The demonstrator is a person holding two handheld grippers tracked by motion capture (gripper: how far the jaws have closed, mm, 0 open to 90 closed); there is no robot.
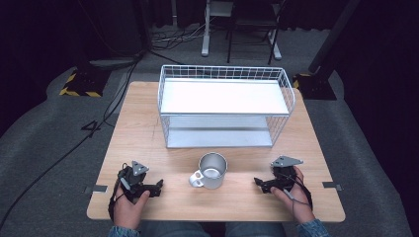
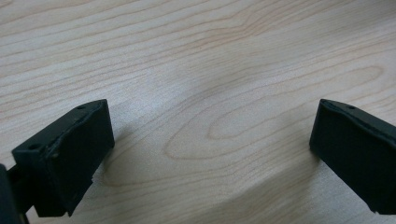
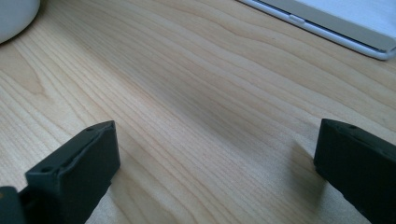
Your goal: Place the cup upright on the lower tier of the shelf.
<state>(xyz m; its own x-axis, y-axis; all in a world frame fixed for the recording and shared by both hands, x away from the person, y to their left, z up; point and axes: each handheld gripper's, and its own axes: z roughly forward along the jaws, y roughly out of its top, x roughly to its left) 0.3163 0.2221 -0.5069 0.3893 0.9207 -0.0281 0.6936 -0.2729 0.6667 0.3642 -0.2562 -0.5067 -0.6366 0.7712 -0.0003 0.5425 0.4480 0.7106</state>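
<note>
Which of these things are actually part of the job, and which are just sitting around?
In use: mug, between the left gripper and right gripper, both open; probably the wire rack behind it.

Just around: floor cables, chair, stand bases.

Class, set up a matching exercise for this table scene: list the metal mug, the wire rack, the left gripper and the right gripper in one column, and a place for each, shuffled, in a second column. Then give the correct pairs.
Things:
1. metal mug
2. wire rack
3. left gripper
4. right gripper

Places:
A. near table edge, left of the mug, jaws open
B. far half of the table
C. near table edge, right of the mug, jaws open
D. table middle, just in front of the rack, between the grippers

Pairs: 1-D, 2-B, 3-A, 4-C
</note>
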